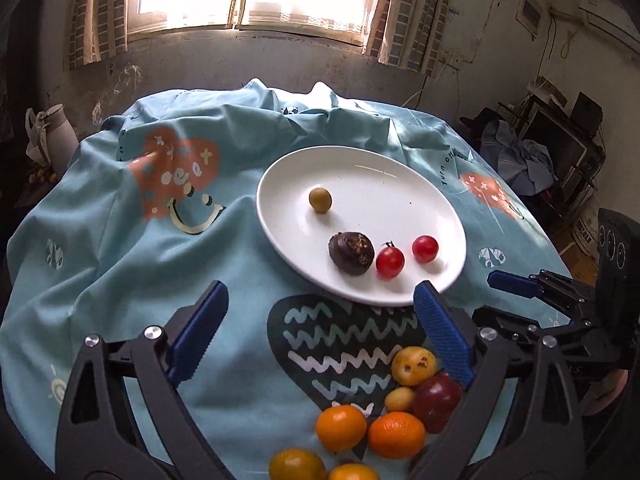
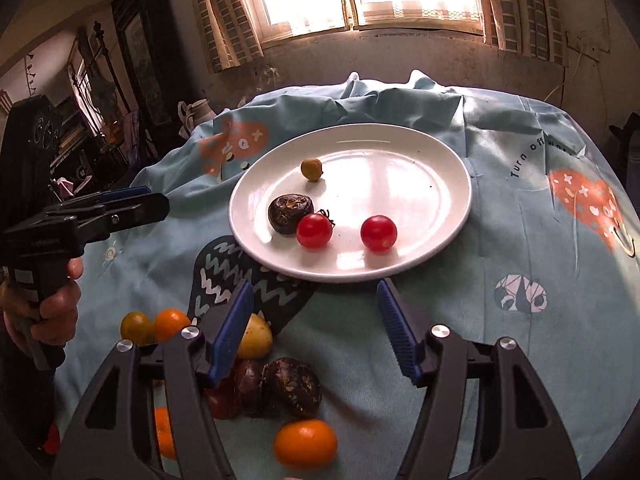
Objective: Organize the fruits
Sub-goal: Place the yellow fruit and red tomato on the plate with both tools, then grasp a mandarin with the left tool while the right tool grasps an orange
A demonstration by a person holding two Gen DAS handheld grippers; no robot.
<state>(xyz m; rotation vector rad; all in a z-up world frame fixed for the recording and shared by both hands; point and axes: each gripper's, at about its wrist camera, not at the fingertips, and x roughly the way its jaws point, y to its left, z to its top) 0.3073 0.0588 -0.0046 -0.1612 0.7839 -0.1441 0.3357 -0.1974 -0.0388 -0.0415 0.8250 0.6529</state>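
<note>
Fruits split: four on white plate [image 1: 400, 296] (two cherry tomatoes [image 1: 389, 262], dark water chestnut [image 1: 351, 253], small green fruit [image 1: 320, 199]); rest in loose pile [image 1: 400, 404] on desk cloth [image 1: 120, 264], near side of plate. Pile lies below and just behind both hand-held grippers. Left hand-held gripper [image 1: 320, 324]: jaws wide, empty. Right hand-held gripper [image 2: 316, 324]: jaws apart, empty, its left finger touching or just over yellow fruit [image 2: 256, 336]; right likely nearer. Fruits roundish, no clear long axis or heading.

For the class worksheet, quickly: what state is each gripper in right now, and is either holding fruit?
Left gripper: open, jaws wide apart, holding nothing.
Right gripper: open, nothing between its pads, no fruit held.
</note>
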